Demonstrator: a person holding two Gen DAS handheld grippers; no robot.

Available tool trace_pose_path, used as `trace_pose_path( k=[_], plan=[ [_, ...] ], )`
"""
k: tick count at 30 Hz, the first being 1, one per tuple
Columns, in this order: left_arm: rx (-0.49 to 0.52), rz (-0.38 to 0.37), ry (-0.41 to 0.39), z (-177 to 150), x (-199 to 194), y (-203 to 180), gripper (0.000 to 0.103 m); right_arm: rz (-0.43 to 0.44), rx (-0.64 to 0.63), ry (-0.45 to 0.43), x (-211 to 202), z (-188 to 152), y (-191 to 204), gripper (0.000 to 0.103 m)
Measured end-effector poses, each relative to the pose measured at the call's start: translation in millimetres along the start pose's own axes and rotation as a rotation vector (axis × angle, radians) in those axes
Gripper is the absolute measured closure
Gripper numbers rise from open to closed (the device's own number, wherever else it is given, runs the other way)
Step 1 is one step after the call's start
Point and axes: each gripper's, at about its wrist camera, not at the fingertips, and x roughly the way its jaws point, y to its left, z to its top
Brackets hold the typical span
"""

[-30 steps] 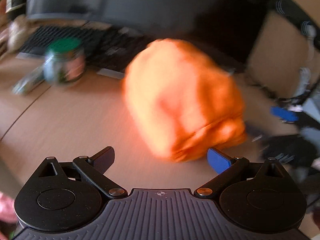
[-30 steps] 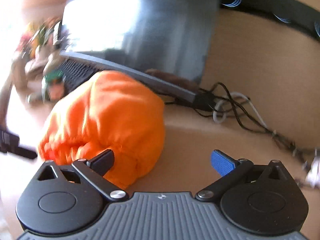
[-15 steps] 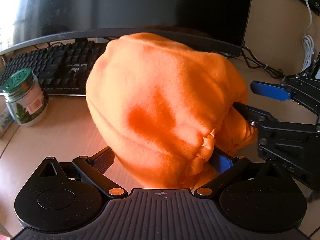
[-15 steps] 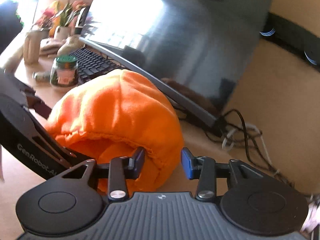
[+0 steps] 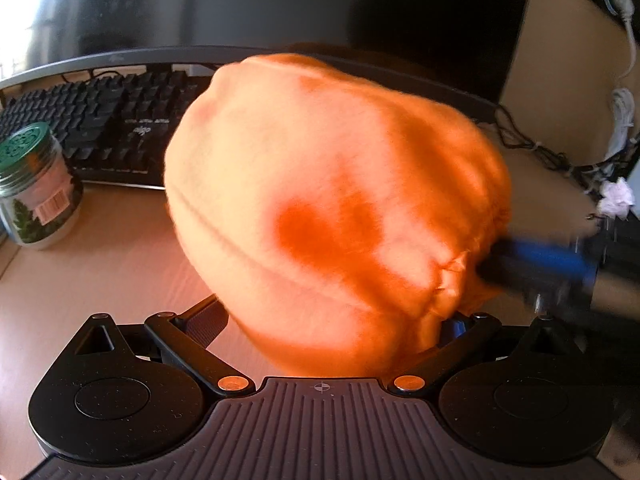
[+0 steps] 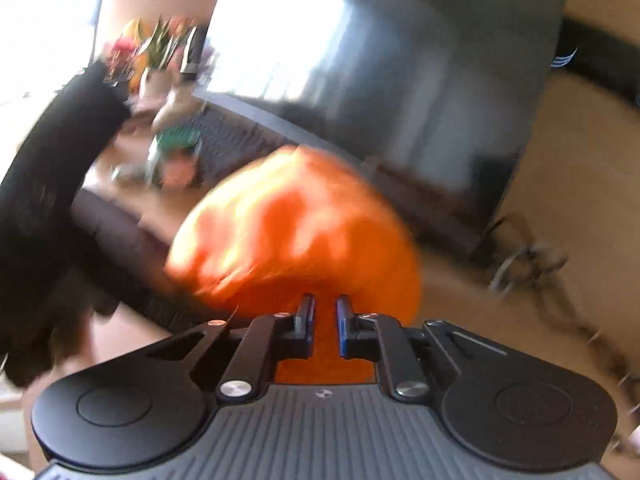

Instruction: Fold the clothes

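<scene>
Orange garment [image 5: 336, 216] bundled, long axis seemingly toward right tongs [image 6: 323, 316]

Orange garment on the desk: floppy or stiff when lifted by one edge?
Probably floppy: the orange garment bunches into a soft, rounded mound with gathered hems. Its fleecy surface likely grips well; the right gripper is pinching cloth. It looks light for its bulk.

A tan desk [image 5: 100, 264] under warm sunlight; a dark monitor [image 5: 280, 4] behind a black keyboard [image 5: 100, 128]; a green-lidded jar [image 5: 34, 192] left; cables [image 5: 536, 148] by a beige wall [image 5: 568, 80].
</scene>
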Motion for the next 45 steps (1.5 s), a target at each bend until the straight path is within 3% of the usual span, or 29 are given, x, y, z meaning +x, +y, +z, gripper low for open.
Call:
trace_pose_path(
  k=[7, 8, 9, 11, 14, 18, 23, 29, 38, 45],
  plan=[
    [-0.064, -0.013, -0.041, -20, -35, 3, 0.001, 0.054, 0.069, 0.025, -16, -12, -12, 0.092],
    [-0.074, -0.011, -0.059, -25, -48, 3, 0.001, 0.069, 0.102, 0.020, -24, -11, -16, 0.082],
    [-0.084, -0.010, -0.078, -31, -60, 2, 0.001, 0.087, 0.141, 0.016, -31, -12, -21, 0.049],
    [-0.111, -0.006, -0.124, -43, -88, 2, 0.000, 0.118, 0.221, -0.006, -50, -14, -27, 0.000],
    [-0.160, 0.021, -0.206, -55, -120, -10, 0.000, 0.138, 0.276, -0.051, -79, -22, -28, 0.000],
    [-0.235, 0.117, -0.305, -72, -153, -40, 0.000, 0.075, 0.291, -0.077, -100, -31, -23, 0.000],
    [-0.212, 0.221, -0.386, -97, -184, -82, 0.000, 0.052, 0.287, -0.096, -125, -44, -28, 0.000],
    [-0.214, 0.333, -0.383, -107, -214, -112, 0.000, 0.016, 0.240, -0.143, -167, -62, -36, 0.000],
    [-0.276, 0.320, -0.335, -117, -221, -134, 0.000, 0.044, 0.284, -0.157, -193, -78, -52, 0.000],
    [-0.270, 0.367, -0.335, -123, -224, -149, 0.000, 0.043, 0.296, -0.162, -195, -82, -56, 0.000]
  ],
)
